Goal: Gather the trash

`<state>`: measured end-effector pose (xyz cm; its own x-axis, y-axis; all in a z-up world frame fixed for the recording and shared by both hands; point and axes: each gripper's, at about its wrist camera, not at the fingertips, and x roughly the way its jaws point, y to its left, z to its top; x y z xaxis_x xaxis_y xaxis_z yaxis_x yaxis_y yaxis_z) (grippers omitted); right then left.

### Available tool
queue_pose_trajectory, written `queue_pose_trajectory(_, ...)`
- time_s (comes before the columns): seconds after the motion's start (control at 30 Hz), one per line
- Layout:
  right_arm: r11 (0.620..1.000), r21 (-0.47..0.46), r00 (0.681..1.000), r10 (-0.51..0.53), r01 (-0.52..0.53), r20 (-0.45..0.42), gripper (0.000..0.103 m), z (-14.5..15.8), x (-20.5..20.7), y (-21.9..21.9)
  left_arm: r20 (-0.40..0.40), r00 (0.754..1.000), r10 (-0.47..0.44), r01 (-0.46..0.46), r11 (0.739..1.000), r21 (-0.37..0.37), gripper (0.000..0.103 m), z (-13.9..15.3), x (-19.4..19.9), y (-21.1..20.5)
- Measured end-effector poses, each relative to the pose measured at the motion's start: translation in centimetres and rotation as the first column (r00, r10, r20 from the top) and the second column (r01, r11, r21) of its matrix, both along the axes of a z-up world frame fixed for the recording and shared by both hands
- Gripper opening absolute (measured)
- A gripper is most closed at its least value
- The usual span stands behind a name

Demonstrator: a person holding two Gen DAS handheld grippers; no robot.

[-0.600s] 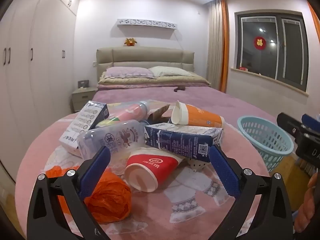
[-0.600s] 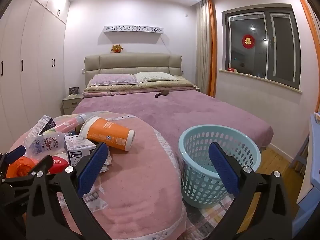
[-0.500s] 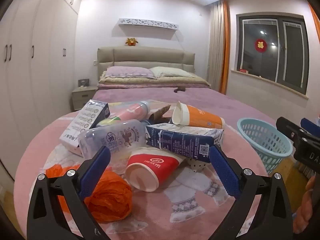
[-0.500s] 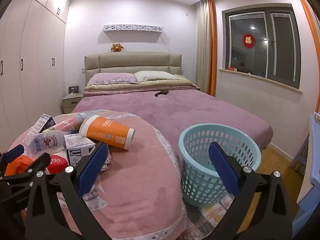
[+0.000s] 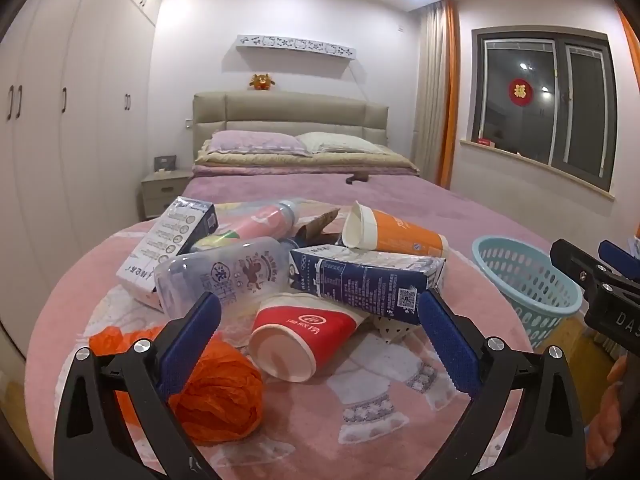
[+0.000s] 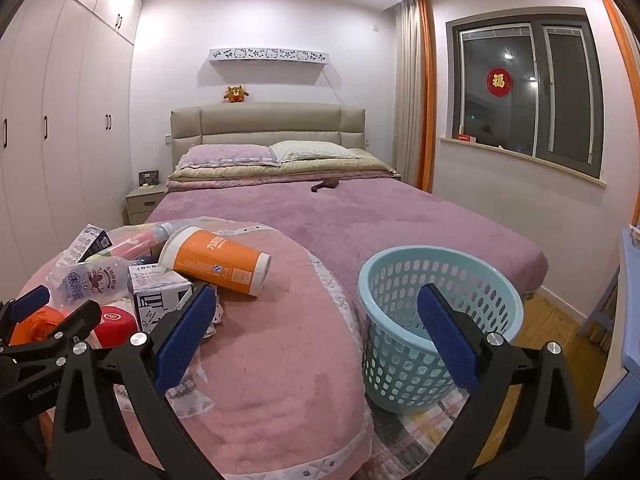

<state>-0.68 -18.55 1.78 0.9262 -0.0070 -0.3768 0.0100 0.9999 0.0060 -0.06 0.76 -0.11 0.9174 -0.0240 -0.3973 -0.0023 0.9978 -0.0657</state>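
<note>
A pile of trash lies on a pink blanket (image 5: 360, 408) at the foot of the bed: a red paper cup (image 5: 300, 338), an orange crumpled bag (image 5: 218, 392), a clear plastic bottle (image 5: 228, 272), a dark blue carton (image 5: 368, 280), an orange cup (image 5: 396, 236) and a white carton (image 5: 168, 244). My left gripper (image 5: 318, 336) is open and empty, just in front of the red cup. My right gripper (image 6: 316, 328) is open and empty, between the pile and the light blue basket (image 6: 440, 320). The orange cup (image 6: 216, 262) also shows in the right wrist view.
The basket stands on the floor to the right of the bed (image 6: 360, 216). White wardrobes (image 5: 60, 140) line the left wall and a nightstand (image 5: 162, 192) stands beside the headboard. A window (image 6: 528, 92) is on the right wall. A blue piece of furniture (image 6: 624, 340) is at the far right.
Both grippers have drifted slightly; the view of the left one has shifted a little to the left. Nothing was taken hold of or moved.
</note>
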Motion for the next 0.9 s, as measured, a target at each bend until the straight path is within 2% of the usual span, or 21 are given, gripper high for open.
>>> queue_pose_trajectory(0.7,1.000,0.016,1.000,0.011,-0.011,-0.017,0.096,-0.2,-0.2,-0.3,0.008,1.000,0.013,-0.013,1.000,-0.017,0.096,0.4,-0.6,0.3)
queue_pose_trajectory(0.9,1.000,0.017,1.000,0.012,-0.012,0.000,0.095,0.6,-0.4,-0.5,0.004,0.999,0.033,-0.033,0.997,-0.072,0.096,1.8,-2.9,2.9)
